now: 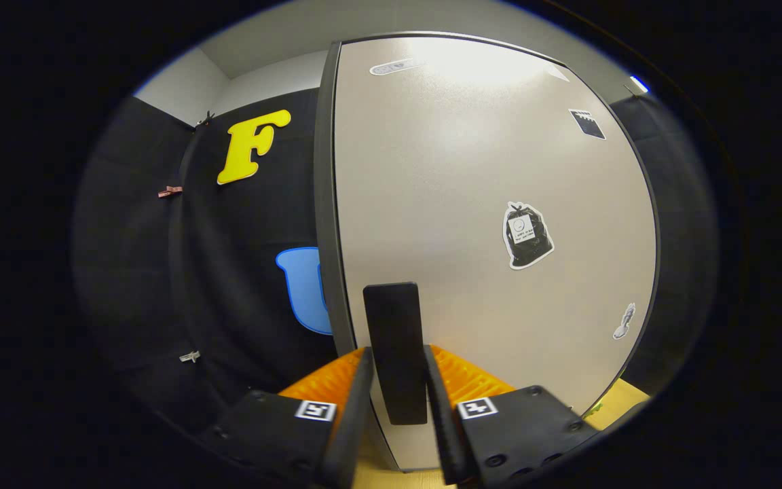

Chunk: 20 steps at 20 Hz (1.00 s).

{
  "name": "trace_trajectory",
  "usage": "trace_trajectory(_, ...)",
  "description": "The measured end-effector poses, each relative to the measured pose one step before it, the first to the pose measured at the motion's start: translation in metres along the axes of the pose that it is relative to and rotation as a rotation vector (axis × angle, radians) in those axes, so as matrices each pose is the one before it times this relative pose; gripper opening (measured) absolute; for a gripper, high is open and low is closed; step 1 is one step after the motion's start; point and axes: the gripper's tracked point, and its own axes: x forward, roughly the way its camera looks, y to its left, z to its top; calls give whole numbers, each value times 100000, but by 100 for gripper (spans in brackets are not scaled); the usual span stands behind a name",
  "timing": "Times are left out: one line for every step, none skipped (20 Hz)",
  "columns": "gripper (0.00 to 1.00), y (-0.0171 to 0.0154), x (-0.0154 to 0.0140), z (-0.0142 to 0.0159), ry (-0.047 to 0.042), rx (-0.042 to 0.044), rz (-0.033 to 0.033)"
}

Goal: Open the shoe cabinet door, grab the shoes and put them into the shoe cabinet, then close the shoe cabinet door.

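Your gripper (398,387) has its jaws closed on the door handle.

The flat black upright handle (394,346) sits pinched between both fingers, fixed near the dark left edge of the pale grey, glossy shoe cabinet door (486,176). A black bag-shaped sticker (527,236) lies further right on the door; the light wooden tabletop (625,394) shows below.

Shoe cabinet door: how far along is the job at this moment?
Done: nothing that this view can confirm. In hand: the gripper has the black handle of the shoe cabinet door between its fingers, and they look closed on it. Whether this is the opening or the closing pull cannot be told, since the cabinet's inside is hidden behind the door. Left: at least moving the door.
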Motion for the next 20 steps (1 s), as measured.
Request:
trace_trajectory(42, -139, -186, -183, 733, -949, -444)
trace_trajectory(44, -145, -8, 386, -1603, -1363, -868)
trace_trajectory(40, -30, 674, -546, 111, -1840, -570)
trace_trajectory(35, 54, -724, 352, -776, -1337, -259)
trace_trajectory(35, -49, -11, -143, 901, -371, 28)
trace_trajectory(27, 51, 69, -49, 962, 376, 1090)
trace_trajectory(27, -20, -29, -106, 967, 643, 1322)
trace_trajectory(27, -23, -10, 66, 521, 729, 1473)
trace_trajectory(27, 51, -488, -4, 311, 384, 853)
trace_trajectory(18, 95, -266, 104, -287, -621, 719)
trace_trajectory(18, 12, -503, 17, -146, -643, 734)
trace_trajectory(18, -35, -631, 13, -422, 335, 1237)
trace_trajectory(18, -50, -890, -85, 265, 878, 1442)
trace_trajectory(18, -38, -873, 69, -571, 388, 1069)
trace_trajectory(18, -50, -896, 30, 133, -530, 1126)
trace_trajectory(19, -187, -857, 132, -499, 26, 1218)
trace_trajectory(18, -136, -1054, 0, 75, 417, 1240)
trace_trajectory(18, -51, -1054, -18, 165, 176, 1060)
trace_trajectory(18, -196, -962, 61, 27, -124, 979)
trace_trajectory(18, -237, -963, 70, 145, 4, 984)
